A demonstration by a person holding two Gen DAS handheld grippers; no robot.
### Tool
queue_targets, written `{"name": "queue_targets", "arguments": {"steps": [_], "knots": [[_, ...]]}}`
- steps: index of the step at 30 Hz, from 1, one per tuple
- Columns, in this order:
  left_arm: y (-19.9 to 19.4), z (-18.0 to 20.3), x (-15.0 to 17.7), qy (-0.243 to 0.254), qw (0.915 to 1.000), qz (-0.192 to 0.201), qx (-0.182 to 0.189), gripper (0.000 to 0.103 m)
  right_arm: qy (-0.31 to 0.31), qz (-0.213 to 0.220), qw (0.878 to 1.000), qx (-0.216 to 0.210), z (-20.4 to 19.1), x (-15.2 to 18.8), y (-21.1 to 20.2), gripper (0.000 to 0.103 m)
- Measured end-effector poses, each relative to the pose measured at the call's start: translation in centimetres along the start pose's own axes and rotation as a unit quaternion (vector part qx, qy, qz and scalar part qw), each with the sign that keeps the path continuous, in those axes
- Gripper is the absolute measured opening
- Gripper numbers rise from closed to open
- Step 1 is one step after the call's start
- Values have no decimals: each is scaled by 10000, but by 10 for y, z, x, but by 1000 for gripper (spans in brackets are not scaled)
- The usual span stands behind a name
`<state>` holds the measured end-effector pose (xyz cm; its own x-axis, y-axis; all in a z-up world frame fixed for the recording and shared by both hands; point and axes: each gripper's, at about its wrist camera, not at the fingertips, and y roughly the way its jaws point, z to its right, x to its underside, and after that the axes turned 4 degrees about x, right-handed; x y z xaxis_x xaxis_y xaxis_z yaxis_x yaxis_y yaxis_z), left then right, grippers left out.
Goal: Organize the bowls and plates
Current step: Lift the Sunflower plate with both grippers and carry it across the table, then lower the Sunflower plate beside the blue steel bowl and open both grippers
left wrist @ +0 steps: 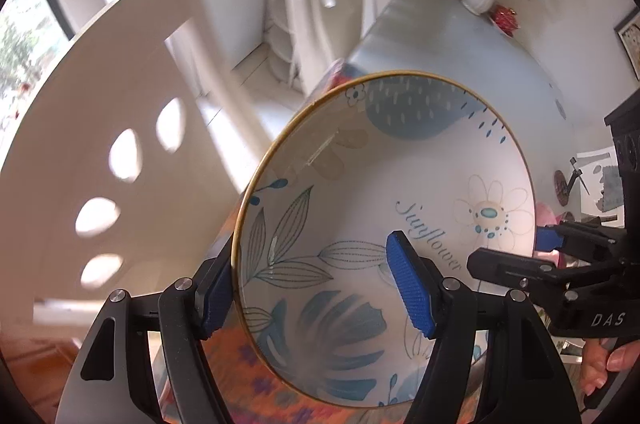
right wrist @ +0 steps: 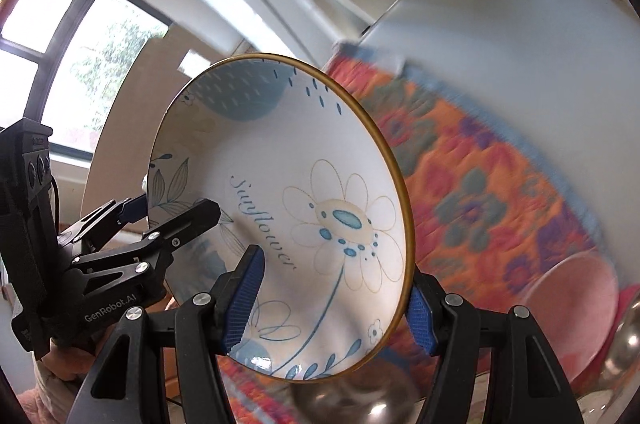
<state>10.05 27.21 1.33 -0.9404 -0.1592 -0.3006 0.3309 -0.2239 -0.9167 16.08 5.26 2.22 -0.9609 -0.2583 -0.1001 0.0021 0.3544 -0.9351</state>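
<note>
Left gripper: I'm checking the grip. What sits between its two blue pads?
The bowl's gold-rimmed wall sits between the left gripper's pads, one inside and one outside, as the left wrist view shows.

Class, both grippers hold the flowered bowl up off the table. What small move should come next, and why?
Probably carry the bowl on toward the pink dish and lower it level. The left gripper and the right gripper each clamp an opposite rim, so the bowl hangs tilted in the air above the floral cloth, resting on nothing.
</note>
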Motion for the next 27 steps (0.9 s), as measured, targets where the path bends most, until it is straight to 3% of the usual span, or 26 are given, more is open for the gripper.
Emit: {"name": "queue_targets", "arguments": {"steps": [7, 12, 20, 27], "knots": [[-9, -40, 50, -248, 9995, -178, -74, 68, -98, -358, 9993, -88, -44, 45, 33, 64], [-5, -61, 83, -490, 9981, -360, 64, 68, -172, -516, 9985, -51, -65, 74, 54, 64], [11, -74, 121, -411, 9968, -687, 58, 68, 43, -807, 9967, 10, -79, 118, 83, 64], [29, -80, 142, -324, 9948, -965, 85, 68, 213, -1077, 9939, 121, -81, 135, 112, 64]]}}
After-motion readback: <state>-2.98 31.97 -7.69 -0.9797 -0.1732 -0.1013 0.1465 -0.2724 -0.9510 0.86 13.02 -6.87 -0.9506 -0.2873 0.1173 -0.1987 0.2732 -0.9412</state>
